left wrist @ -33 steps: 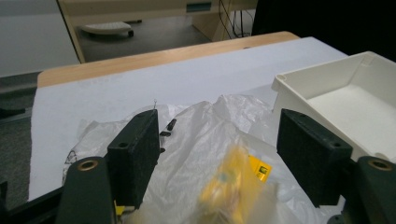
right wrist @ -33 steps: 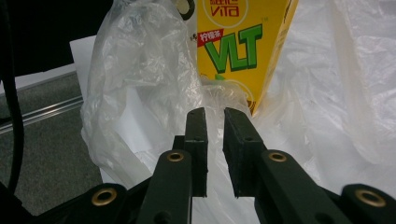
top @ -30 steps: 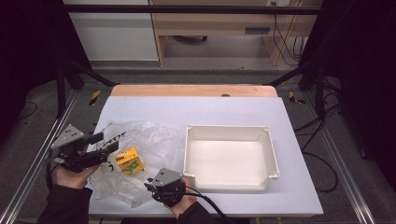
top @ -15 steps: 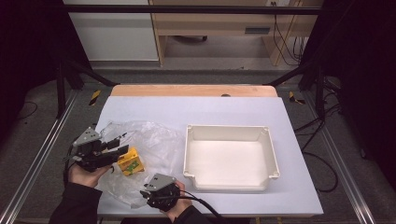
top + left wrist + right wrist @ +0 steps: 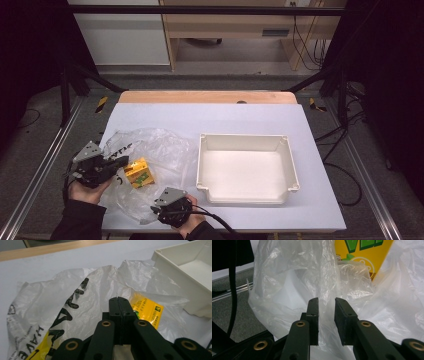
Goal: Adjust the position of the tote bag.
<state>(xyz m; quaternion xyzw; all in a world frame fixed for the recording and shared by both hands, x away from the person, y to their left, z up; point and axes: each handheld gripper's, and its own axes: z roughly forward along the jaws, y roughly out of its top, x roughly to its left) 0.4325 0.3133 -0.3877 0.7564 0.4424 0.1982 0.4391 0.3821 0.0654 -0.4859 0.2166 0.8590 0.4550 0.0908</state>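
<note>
left gripper view has my left gripper (image 5: 119, 300) with its jaws just closed, pinched tight on a thin fold of the clear plastic bag (image 5: 82, 302), which lies crumpled on the table (image 5: 225, 117) left of the white bin (image 5: 290, 165). my right gripper (image 5: 326, 301) has bag film between its jaws with a gap showing; whether it grips, i can't tell. bag looks light, limp and slippery, so i'd hold bunched folds near the edge. the yellow box (image 5: 138, 173) inside looks stiff.
</note>
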